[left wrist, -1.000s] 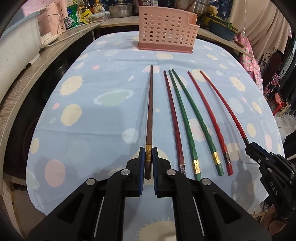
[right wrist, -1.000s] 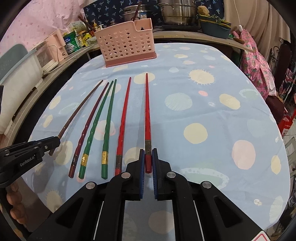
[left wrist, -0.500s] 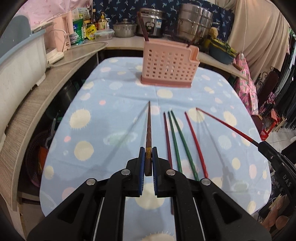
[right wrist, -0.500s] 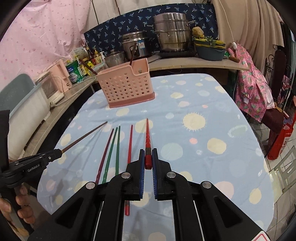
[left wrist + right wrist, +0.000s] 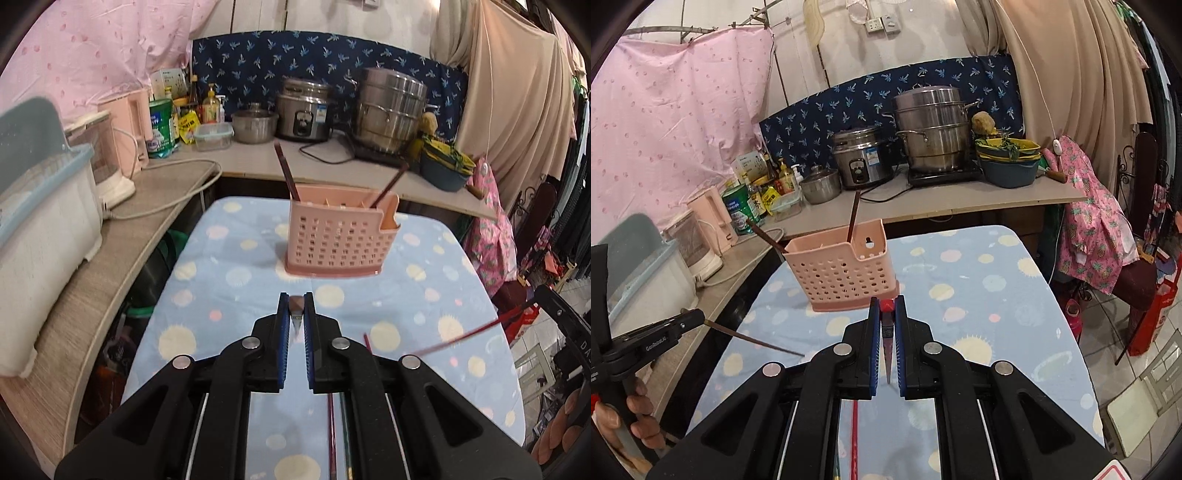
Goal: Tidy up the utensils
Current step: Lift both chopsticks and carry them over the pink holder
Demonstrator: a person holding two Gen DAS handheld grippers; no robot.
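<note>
With the left gripper clamped on the brown chopstick and the right gripper on the red chopstick, tip each point-down over the far basket.

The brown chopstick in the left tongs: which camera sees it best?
The right wrist view: the brown chopstick shows sideways, sticking out of the left tongs. The left wrist view shows only its end.

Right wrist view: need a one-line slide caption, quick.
Right claw shut on a red chopstick, raised over the spotted tablecloth before the pink utensil basket.
</note>
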